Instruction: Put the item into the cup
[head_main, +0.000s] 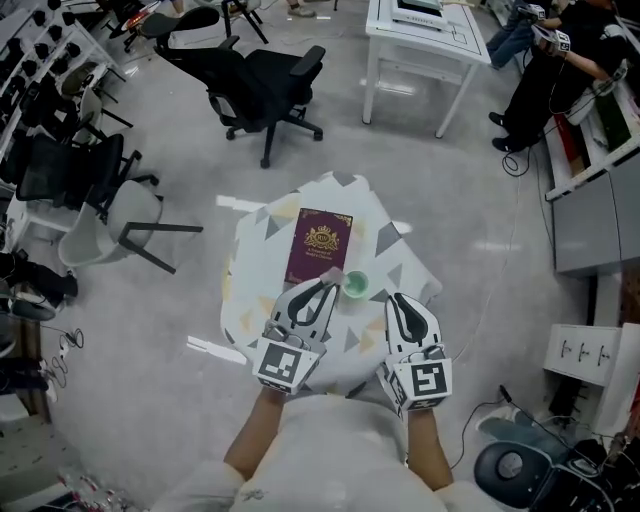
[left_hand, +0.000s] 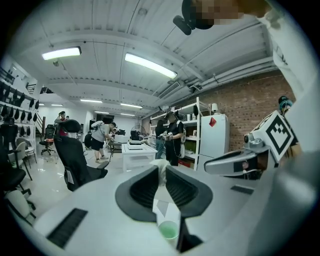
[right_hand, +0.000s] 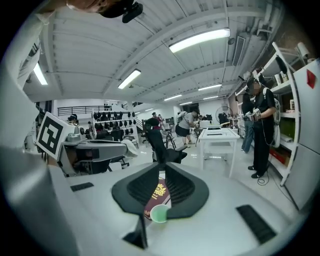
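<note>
My left gripper (head_main: 327, 286) pinches the small crumpled white paper ball (left_hand: 160, 166) tight at its jaw tips. The little green plastic cup (left_hand: 168, 231) waits just under those jaws. My right gripper (right_hand: 161, 168) is closed on nothing. I think only the drop is left.

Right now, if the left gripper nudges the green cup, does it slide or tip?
Likely light: the green cup looks small, thin-walled and empty, so a nudge should shift it. The patterned cloth under it may snag its base, tipping it rather than letting it slide. The left gripper holds a pale crumpled item close to its rim.
</note>
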